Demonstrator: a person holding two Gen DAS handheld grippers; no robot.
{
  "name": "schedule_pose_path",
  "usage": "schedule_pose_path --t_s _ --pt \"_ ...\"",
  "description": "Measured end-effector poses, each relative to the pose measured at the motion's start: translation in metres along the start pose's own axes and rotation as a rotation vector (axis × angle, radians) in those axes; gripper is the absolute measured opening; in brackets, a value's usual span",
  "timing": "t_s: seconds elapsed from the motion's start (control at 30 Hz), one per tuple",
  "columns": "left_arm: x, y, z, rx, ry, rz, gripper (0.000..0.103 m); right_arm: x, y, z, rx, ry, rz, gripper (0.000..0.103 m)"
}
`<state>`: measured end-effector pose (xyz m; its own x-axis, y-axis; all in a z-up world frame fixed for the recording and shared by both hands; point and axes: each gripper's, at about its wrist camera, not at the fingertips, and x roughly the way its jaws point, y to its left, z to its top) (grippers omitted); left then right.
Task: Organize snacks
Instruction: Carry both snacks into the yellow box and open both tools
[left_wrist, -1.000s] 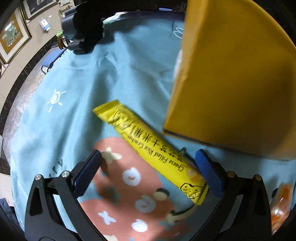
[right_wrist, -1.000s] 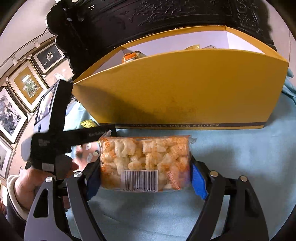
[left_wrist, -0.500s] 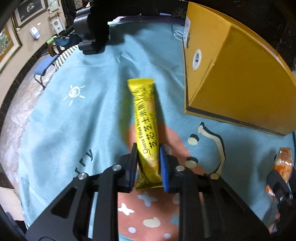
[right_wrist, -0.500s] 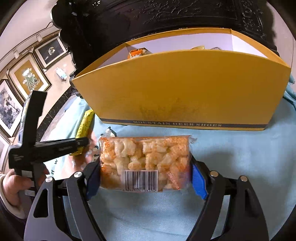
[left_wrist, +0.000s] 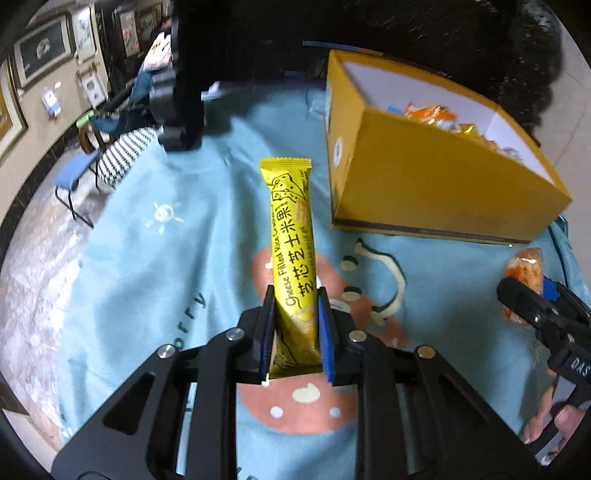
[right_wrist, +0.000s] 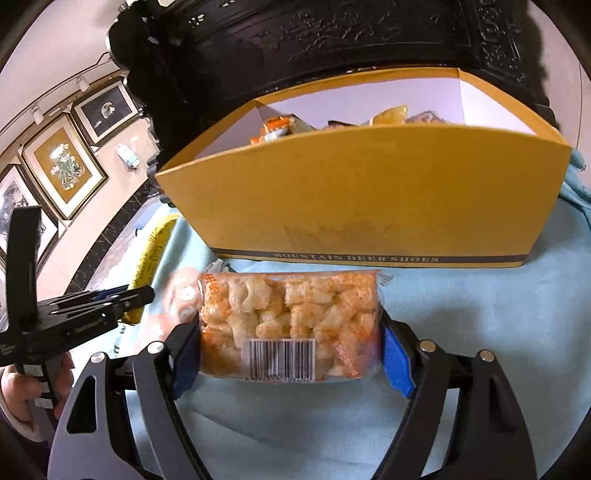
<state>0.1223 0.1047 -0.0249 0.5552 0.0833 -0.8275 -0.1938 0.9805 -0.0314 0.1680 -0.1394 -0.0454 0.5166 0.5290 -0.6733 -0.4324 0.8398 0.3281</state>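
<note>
My left gripper (left_wrist: 295, 325) is shut on the near end of a long yellow cheese rice cracker stick (left_wrist: 291, 240), held lifted above the blue cloth and pointing away. My right gripper (right_wrist: 290, 343) is shut on a clear bag of orange puffed snacks (right_wrist: 291, 317), barcode side facing me, held in front of the yellow shoe box (right_wrist: 369, 199). The open box (left_wrist: 436, 177) holds several snack packets. In the left wrist view the right gripper (left_wrist: 535, 299) and its bag (left_wrist: 524, 269) show at the right edge. The left gripper (right_wrist: 110, 299) shows at the left in the right wrist view.
A light blue tablecloth (left_wrist: 147, 258) with cartoon prints covers the table. Dark carved furniture (right_wrist: 332, 44) stands behind the box. A striped stool (left_wrist: 122, 155) and a blue chair (left_wrist: 74, 173) stand beyond the table's far left edge. Framed pictures (right_wrist: 62, 170) hang on the wall.
My left gripper closed on the yellow stick, which lay diagonally on the cloth, and has lifted it. The right gripper with the snack bag has hardly moved.
</note>
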Motion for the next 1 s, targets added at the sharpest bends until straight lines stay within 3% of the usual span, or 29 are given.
schedule_pose_path --t_s 0.23,0.53,0.73,1.0 --pt "-0.042 -0.018 0.012 0.061 -0.085 -0.033 0.02 -0.046 0.006 0.01 -0.028 -0.08 -0.031 0.081" --pt "-0.072 -0.06 0.05 0.128 -0.144 -0.083 0.021 -0.092 0.001 0.055 -0.091 -0.168 -0.132 0.081" --pt "-0.067 -0.088 0.1 0.15 -0.158 -0.117 0.021 -0.088 -0.007 0.101 -0.106 -0.209 -0.179 0.081" --pt "-0.013 -0.115 0.151 0.125 -0.092 -0.132 0.021 -0.038 -0.029 0.146 -0.059 -0.17 -0.208 0.081"
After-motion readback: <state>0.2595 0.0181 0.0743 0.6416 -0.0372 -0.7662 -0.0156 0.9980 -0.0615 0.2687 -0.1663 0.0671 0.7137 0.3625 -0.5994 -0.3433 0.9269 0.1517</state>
